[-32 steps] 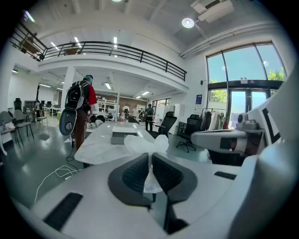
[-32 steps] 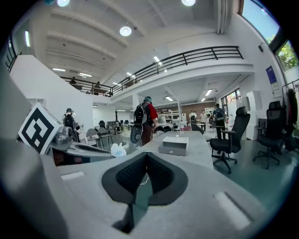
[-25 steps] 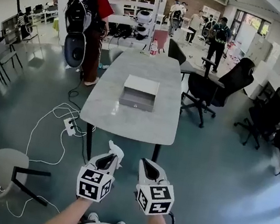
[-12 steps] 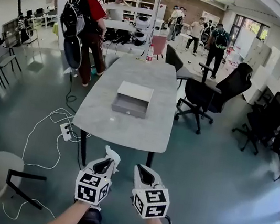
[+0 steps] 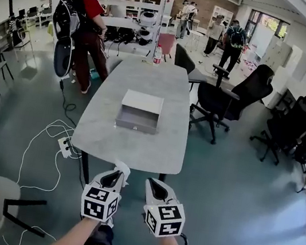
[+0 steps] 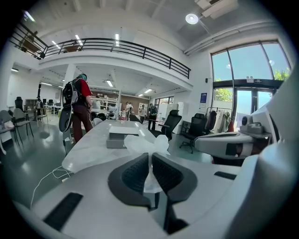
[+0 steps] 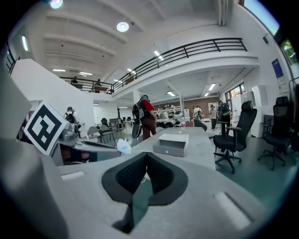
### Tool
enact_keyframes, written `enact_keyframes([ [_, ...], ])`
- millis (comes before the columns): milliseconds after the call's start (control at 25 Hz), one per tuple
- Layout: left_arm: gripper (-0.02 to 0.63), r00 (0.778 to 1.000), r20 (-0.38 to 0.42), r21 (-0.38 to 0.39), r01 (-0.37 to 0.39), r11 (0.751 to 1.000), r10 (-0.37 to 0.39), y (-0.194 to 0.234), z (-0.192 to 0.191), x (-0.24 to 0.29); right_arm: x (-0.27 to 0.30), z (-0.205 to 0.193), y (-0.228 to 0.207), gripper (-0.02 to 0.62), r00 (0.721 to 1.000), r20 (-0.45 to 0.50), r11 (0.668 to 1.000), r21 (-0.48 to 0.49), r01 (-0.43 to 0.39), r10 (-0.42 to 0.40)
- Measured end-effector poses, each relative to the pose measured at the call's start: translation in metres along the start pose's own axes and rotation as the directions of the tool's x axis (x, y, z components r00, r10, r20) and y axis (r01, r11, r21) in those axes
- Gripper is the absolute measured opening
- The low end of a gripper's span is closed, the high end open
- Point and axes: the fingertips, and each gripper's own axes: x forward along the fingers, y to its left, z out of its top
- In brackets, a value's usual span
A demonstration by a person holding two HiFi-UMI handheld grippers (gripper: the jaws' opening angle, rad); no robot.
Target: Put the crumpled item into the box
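Observation:
A grey box (image 5: pixel 140 111) with an open top sits in the middle of a long grey table (image 5: pixel 137 145). My left gripper (image 5: pixel 113 177) hangs just short of the table's near edge, shut on a white crumpled item (image 5: pixel 123 170) that sticks out above its jaws. In the left gripper view the crumpled item (image 6: pixel 145 144) bunches up between the dark pads, with the box (image 6: pixel 122 137) far ahead. Beside it, my right gripper (image 5: pixel 155 188) is shut with nothing in it. The right gripper view shows the box (image 7: pixel 172 143) and the crumpled item (image 7: pixel 124 146) at left.
A person with a backpack (image 5: pixel 80 19) stands at the table's far left. A black office chair (image 5: pixel 227 96) is on the right side. A power strip with white cables (image 5: pixel 65 146) lies on the floor left of the table. A bottle (image 5: pixel 157 56) stands at the far end.
Both grippers have come closer to the table's near edge, still side by side. The left one keeps its hold on the crumpled item. The person with the backpack has shifted left.

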Motion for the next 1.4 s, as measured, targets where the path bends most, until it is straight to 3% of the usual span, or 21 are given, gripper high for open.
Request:
enact_keyframes([
  [720, 0.029, 0.99, -0.076, 0.012, 0.122, 0.992, -0.121, 0.105, 0.039, 0.095, 0.151, 0.043, -0.009, 0.005, 0.996, -0.055, 0.997, 0.022, 0.077, -0.076],
  [1400, 0.029, 0.981, -0.086, 0.018, 0.178, 0.984, -0.176, 0.141, 0.062, 0.142, 0.204, 0.054, -0.024, 0.005, 0.99, -0.068, 0.991, 0.041, 0.13, -0.127],
])
